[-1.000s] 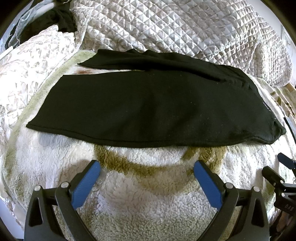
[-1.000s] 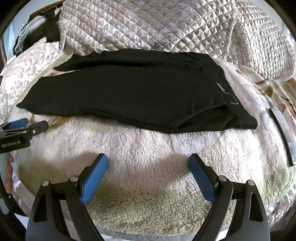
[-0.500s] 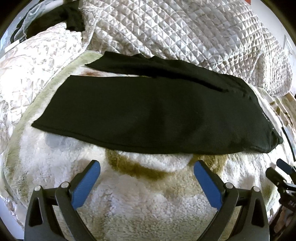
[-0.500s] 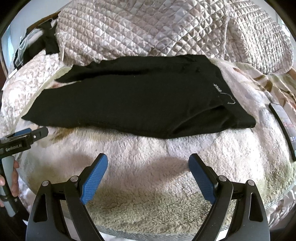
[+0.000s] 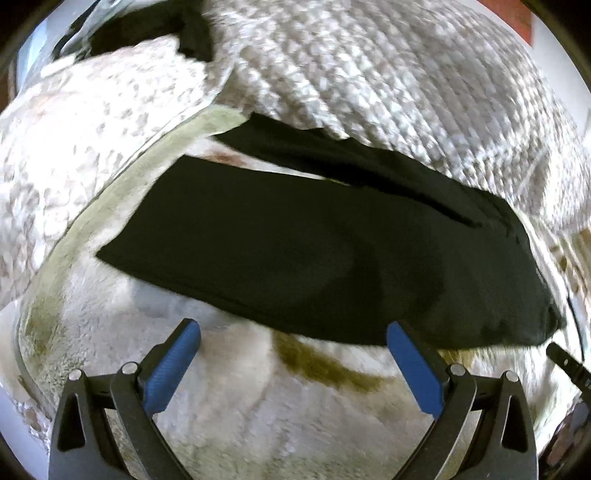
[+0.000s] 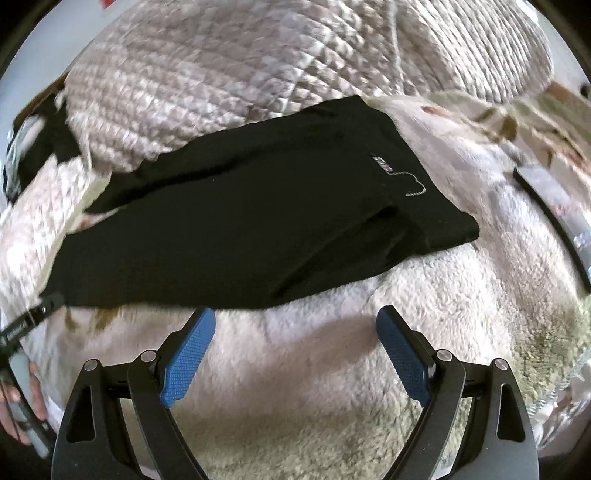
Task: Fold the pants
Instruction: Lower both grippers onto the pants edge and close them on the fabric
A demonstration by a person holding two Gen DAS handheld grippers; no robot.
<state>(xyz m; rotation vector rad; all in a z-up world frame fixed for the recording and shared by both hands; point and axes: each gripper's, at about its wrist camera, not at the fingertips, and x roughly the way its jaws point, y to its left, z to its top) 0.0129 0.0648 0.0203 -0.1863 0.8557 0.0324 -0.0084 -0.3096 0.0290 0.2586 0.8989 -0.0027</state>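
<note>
Black pants [image 5: 314, 251] lie flat across a fluffy cream blanket [image 5: 280, 413], legs to the left and waistband to the right; one leg lies partly over the other. In the right wrist view the pants [image 6: 258, 229] show a small label and white thread near the waistband. My left gripper [image 5: 293, 334] is open and empty, its blue pads at the pants' near edge. My right gripper [image 6: 295, 319] is open and empty, its left pad at the near hem.
A quilted beige bedspread [image 5: 388, 81] is bunched behind the pants. Dark clothing [image 5: 147, 22] lies at the far left. A dark flat phone-like object [image 6: 554, 218] lies right of the waistband. The left gripper's tip [image 6: 33, 317] shows in the right wrist view.
Both grippers have moved forward towards the pants; their pads now reach its near edge. Both views have tilted and are blurred by motion. The pants have not moved.
</note>
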